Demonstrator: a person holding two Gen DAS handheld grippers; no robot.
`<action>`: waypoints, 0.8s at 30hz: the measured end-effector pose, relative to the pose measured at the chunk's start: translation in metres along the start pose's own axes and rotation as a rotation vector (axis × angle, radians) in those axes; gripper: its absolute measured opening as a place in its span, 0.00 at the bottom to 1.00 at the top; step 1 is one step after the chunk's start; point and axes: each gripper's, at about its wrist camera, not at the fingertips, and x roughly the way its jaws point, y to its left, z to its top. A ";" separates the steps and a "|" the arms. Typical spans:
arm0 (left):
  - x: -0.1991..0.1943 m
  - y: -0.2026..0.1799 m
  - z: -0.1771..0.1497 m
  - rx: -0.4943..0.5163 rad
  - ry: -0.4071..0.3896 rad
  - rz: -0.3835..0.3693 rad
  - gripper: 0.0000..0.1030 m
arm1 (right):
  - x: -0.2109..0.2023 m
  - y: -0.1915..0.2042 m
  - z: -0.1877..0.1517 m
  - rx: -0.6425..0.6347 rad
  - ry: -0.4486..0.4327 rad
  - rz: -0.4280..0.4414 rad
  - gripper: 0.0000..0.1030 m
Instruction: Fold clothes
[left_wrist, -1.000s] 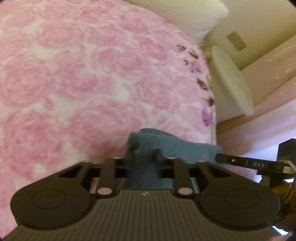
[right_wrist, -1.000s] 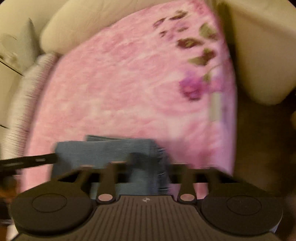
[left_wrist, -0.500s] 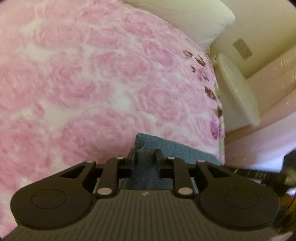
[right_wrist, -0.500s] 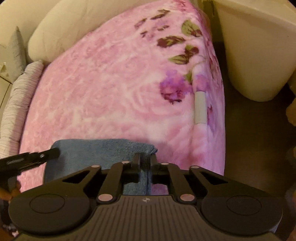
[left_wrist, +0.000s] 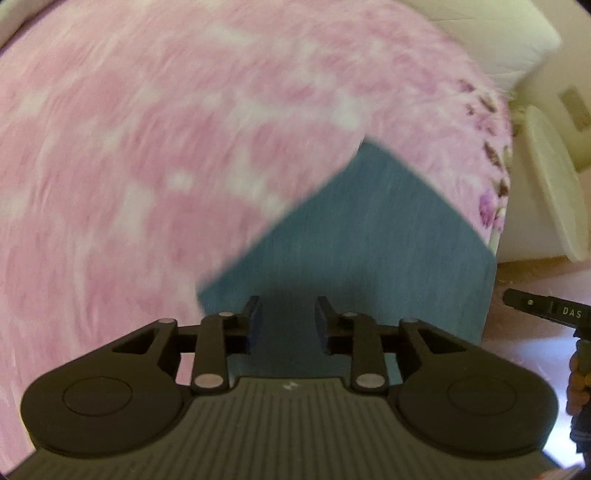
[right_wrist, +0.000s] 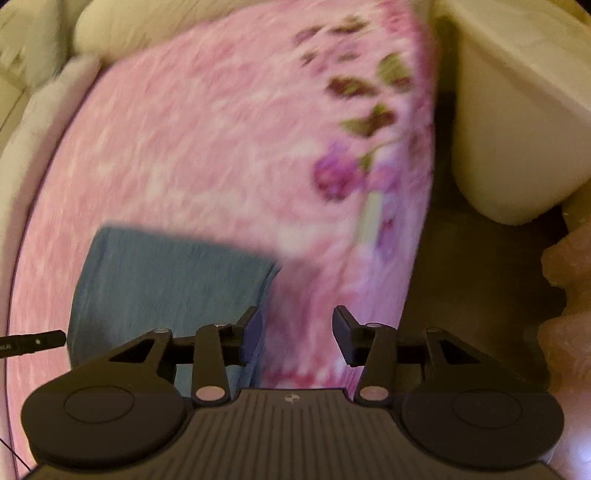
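Note:
A folded blue denim garment (left_wrist: 373, 240) lies flat on the pink rose-patterned blanket (left_wrist: 147, 147). My left gripper (left_wrist: 286, 319) hovers over its near edge with the jaws opening; the cloth shows below the gap and the pads do not press it. In the right wrist view the same garment (right_wrist: 166, 280) lies at lower left. My right gripper (right_wrist: 297, 338) is over the garment's right edge, its jaws opening wide, with only blanket (right_wrist: 221, 147) showing between the fingers. Both views are blurred by motion.
The blanket's edge, with dark leaves and purple flowers (right_wrist: 354, 122), drops to a dark floor (right_wrist: 480, 277) on the right. A cream bin (right_wrist: 517, 122) stands beside the bed. Cream pillows (left_wrist: 498, 33) lie at the far end. The other gripper's bar (left_wrist: 546, 310) shows at right.
Both grippers let go of the denim: jaws that pinched the cloth now stand apart. The left view has swung and pulled back, so more of the flat garment shows.

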 end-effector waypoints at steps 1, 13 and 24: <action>-0.002 -0.002 -0.009 -0.033 -0.002 0.007 0.29 | 0.002 0.007 -0.003 -0.033 0.025 0.001 0.55; -0.046 -0.040 -0.066 -0.120 -0.123 0.114 0.46 | -0.021 0.044 -0.013 -0.232 0.053 0.017 0.70; -0.073 -0.027 -0.143 -0.166 -0.154 0.097 0.47 | -0.052 0.043 -0.076 -0.217 0.054 0.027 0.70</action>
